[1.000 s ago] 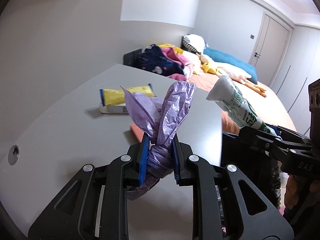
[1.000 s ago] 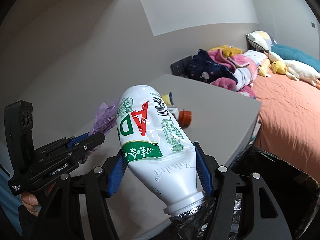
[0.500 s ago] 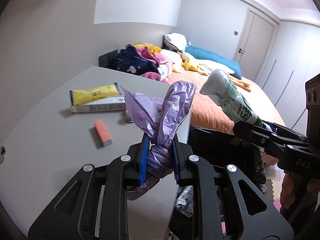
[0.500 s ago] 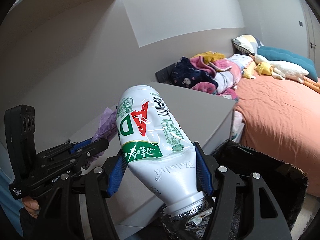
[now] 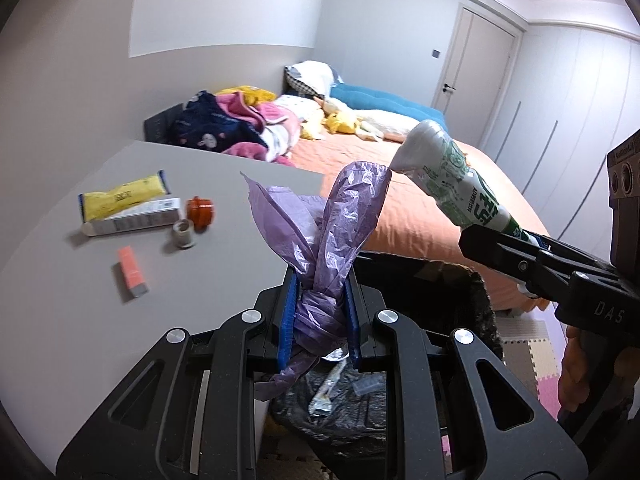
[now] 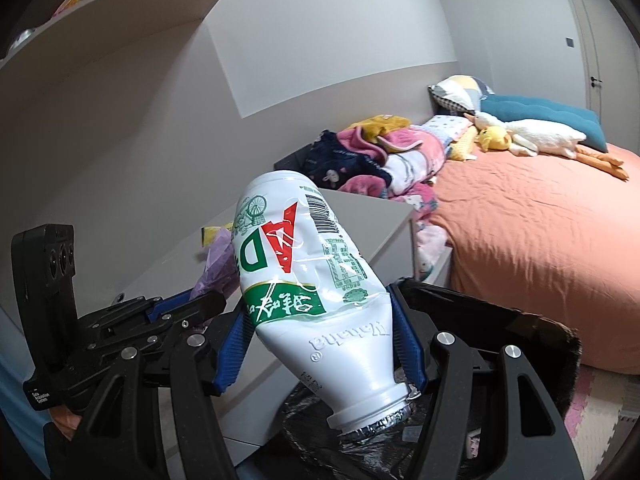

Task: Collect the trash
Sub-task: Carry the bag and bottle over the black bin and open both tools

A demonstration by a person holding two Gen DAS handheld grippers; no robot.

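Note:
My left gripper [image 5: 320,322] is shut on a knotted purple plastic bag [image 5: 320,236], whose loose ends stick up above the blue pads. My right gripper [image 6: 320,344] is shut on a white bottle [image 6: 312,280] with green and red print, held neck down and tilted. In the left wrist view that bottle [image 5: 448,176] points up at the right. Both grippers hang over a bin lined with a black bag [image 5: 468,292], with scraps inside. In the right wrist view the bin [image 6: 532,336] lies right under the bottle's neck.
On the grey table [image 5: 60,300] at the left lie a yellow packet [image 5: 124,196] on a white box [image 5: 136,220], an orange cap [image 5: 202,210], a small grey cup [image 5: 183,233] and a pink block [image 5: 132,272]. An orange bed [image 6: 540,224] with clothes and pillows stands beyond.
Both grippers have swung right, off the table toward the bed, each keeping its grip. The black-lined bin has come into view under them, and the table items have slid to the left.

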